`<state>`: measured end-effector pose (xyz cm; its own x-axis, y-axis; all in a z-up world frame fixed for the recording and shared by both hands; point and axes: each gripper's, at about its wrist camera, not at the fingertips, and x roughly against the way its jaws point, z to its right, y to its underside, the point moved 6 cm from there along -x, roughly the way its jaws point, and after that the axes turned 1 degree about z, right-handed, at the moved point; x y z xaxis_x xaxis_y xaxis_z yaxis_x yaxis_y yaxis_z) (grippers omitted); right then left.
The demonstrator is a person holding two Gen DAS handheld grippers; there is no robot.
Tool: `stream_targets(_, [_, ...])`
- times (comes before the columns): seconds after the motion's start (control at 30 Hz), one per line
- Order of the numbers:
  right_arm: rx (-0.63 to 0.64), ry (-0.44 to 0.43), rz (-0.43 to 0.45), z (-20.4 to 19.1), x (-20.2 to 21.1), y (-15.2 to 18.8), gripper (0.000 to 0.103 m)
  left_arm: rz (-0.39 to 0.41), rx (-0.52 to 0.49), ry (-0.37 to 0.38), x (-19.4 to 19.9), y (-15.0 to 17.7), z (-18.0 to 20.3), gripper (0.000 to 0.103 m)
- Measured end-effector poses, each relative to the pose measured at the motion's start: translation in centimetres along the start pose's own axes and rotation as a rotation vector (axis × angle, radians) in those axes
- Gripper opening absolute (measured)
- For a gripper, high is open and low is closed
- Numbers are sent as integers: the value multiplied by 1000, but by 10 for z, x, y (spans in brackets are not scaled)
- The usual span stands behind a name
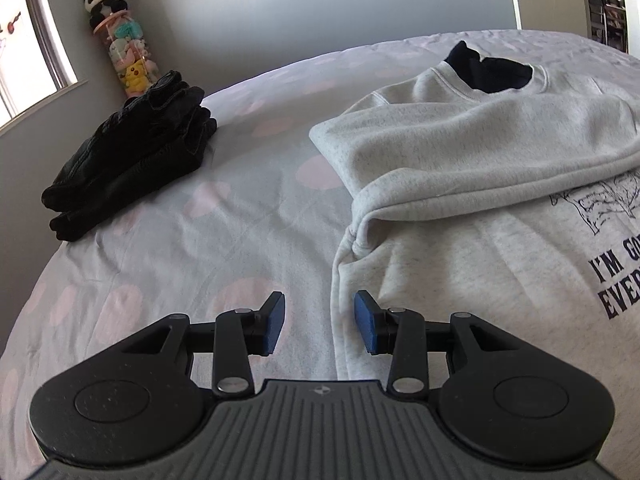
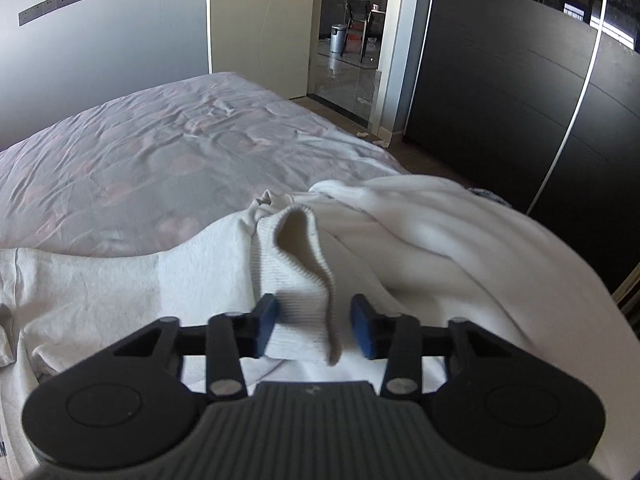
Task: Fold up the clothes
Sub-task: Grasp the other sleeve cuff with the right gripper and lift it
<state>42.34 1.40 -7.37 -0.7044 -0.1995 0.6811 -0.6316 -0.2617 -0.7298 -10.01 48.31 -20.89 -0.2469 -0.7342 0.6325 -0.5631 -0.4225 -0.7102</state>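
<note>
Far left by the window [image 1: 24, 40], a clear tube of plush toys [image 1: 126, 48] stands in the corner, folded black jeans [image 1: 132, 152] stacked on the bed [image 1: 200, 240] just in front. Right of them, well apart, the grey sweatshirt [image 1: 460, 160] lies flat on the bed, one sleeve folded across the chest, dark garment [image 1: 488, 70] at its collar. Left claw [image 1: 320, 326] hovers at the sweatshirt's side edge, jaws partly apart, nothing between the pads. Right claw [image 2: 314, 330] partly apart too, ribbed sleeve cuff [image 2: 300, 276] sitting between the pads; gap visible on the right pad, left pad contact unclear. Further right, an open door [image 2: 264, 20] and dark wardrobe [image 2: 500, 100].
</note>
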Motion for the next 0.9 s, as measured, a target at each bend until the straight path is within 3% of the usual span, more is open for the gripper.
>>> stream_targets(0.03, [-5,5,1,-4,0,1,25,1,-13,-1,0,1,2,45])
stream_targets(0.07, [2,14,12,-9,1,-1,11,3,-30,1,-1,1,5,45])
stream_targets(0.1, [12,26,23,-15,5,-3,8,6,-41,4,-1,1,6,45])
stream_targets(0.27, [36,63,58,-39,31,-27,7,-1,27,54,0,-5,-6,45])
stream_targets(0.47, [-2,33,81,-86,74,-92,7,-28,95,79,-1,-6,-27,49])
stream_targets(0.7, [109,-82,187,-202,143,-161,6,-80,210,125,-5,2,-55,50])
stream_targets(0.9, [189,-230,235,-317,199,-176,6,-96,281,149,-10,4,-71,50])
